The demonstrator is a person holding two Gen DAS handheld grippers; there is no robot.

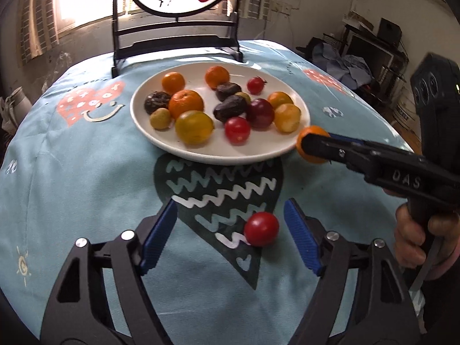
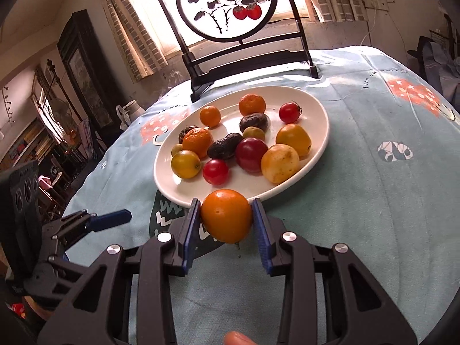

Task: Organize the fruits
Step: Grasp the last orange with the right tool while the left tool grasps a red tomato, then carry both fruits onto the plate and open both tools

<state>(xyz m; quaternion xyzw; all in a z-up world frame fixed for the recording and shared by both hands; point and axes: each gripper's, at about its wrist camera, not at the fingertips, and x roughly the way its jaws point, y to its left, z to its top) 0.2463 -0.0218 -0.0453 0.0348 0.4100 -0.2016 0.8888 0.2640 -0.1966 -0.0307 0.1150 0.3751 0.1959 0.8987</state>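
A white plate (image 1: pixel 169 143) holds several fruits: oranges, yellow and red tomatoes, dark plums. It also shows in the right wrist view (image 2: pixel 322 115). My right gripper (image 2: pixel 227 215) is shut on an orange fruit (image 2: pixel 227 218) just in front of the plate's near rim; in the left wrist view this orange fruit (image 1: pixel 312 158) sits at the plate's right edge in the right gripper (image 1: pixel 309 145). My left gripper (image 1: pixel 231 224) is open, and a red tomato (image 1: pixel 261 228) lies on the cloth between its fingers, nearer the right one. The left gripper (image 2: pixel 126 215) shows at the left of the right wrist view.
A light blue patterned cloth (image 1: pixel 86 187) covers the table. A dark framed round picture stand (image 1: pixel 175 37) stands behind the plate, also seen in the right wrist view (image 2: pixel 244 49). Room clutter lies beyond the table edges.
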